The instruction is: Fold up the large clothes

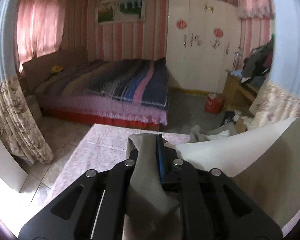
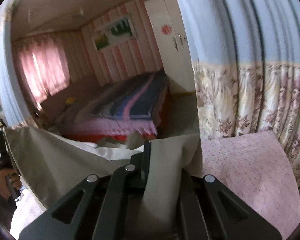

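Taking the bed (image 1: 114,92) as the landmark, everything that matters sits on the near side of it. Nearest its foot lies the pink-patterned cloth (image 1: 102,152), spread flat over the work surface — presumably as the place to lay the fold. Over that cloth, the left gripper (image 1: 145,150) is clamped narrow on a bunched corner of the grey garment (image 1: 148,182), with the fabric running back between its fingers. To the right, the garment's pale sheet (image 1: 220,152) billows upward, off the cloth. In the right wrist view, the person's left hand (image 2: 7,182) holds its tool at the far left, and the grey garment (image 2: 50,156) sags between the two grips. The right gripper (image 2: 164,152) is pinched on another gathered edge. Held by two corners and lifted, the garment likely hangs clear so it can be stretched square before laying down — my reading only.
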Action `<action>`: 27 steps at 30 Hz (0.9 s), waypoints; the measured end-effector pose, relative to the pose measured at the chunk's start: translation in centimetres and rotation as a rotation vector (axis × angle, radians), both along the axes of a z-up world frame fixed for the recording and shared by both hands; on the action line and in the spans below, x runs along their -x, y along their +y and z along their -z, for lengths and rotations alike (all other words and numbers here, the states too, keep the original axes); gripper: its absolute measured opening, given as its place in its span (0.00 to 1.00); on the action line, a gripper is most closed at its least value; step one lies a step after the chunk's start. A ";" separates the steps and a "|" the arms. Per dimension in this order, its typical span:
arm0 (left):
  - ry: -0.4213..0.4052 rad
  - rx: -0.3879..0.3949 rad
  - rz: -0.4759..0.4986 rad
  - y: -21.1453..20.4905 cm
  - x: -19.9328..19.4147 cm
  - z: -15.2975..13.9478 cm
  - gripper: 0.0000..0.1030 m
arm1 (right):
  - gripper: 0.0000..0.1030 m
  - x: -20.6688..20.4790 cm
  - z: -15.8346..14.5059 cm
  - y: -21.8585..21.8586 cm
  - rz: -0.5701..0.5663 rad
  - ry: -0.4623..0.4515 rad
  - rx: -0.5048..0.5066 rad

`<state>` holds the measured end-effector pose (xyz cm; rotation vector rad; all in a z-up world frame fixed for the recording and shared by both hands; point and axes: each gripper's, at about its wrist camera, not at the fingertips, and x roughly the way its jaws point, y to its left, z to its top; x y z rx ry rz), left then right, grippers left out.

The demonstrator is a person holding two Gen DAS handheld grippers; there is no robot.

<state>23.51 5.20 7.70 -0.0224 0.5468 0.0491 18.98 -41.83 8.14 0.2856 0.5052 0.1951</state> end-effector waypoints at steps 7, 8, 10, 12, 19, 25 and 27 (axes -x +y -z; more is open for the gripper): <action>0.305 0.153 -0.013 1.4 -11.9 6.5 0.16 | 0.07 -10.2 6.8 0.1 0.023 0.254 -0.037; 0.328 0.177 -0.002 1.6 -12.4 6.9 0.26 | 0.09 -11.1 7.4 -0.1 0.026 0.291 -0.063; 0.345 0.254 0.046 2.5 -12.7 6.7 0.46 | 0.31 -12.0 7.9 -0.5 0.019 0.322 -0.116; 0.303 0.280 0.077 2.9 -12.0 5.4 0.79 | 0.81 -11.9 7.5 -1.0 -0.030 0.293 -0.225; 0.117 0.090 0.046 2.6 -7.0 -0.4 0.97 | 0.90 -8.5 3.3 -2.0 0.039 0.193 -0.200; 0.086 -0.096 0.035 0.5 -0.9 1.0 0.97 | 0.98 0.0 0.1 -0.6 0.178 0.028 0.062; 0.126 -0.102 0.071 -0.4 1.1 3.2 0.97 | 0.98 2.0 1.2 0.7 0.115 0.087 0.088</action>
